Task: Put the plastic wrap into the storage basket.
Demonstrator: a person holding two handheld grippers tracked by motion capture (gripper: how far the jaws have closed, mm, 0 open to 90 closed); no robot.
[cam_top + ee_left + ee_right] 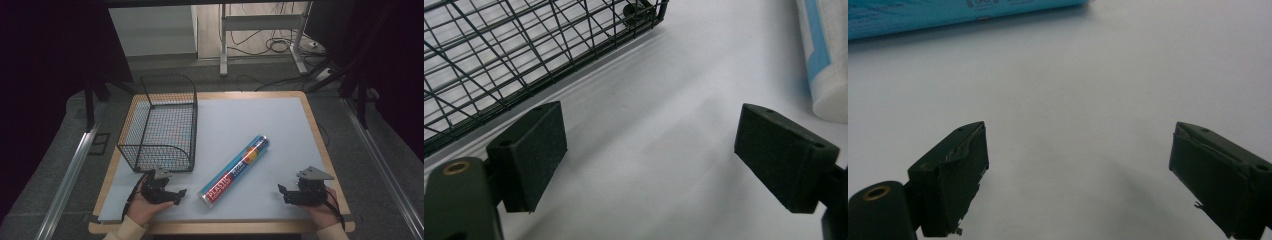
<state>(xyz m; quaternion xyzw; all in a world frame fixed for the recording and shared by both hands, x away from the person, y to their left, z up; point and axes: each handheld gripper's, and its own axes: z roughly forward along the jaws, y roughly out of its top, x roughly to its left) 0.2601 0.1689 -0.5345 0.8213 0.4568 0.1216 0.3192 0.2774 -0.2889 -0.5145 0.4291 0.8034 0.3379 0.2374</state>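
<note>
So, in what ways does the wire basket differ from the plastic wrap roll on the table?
The wire basket is black open mesh, while the plastic wrap roll is a solid blue and red tube. The basket stands at the table's left side; the roll lies diagonally near the middle. The basket is much wider than the slim roll. Both rest on the pale mat, touched by no gripper.
</note>
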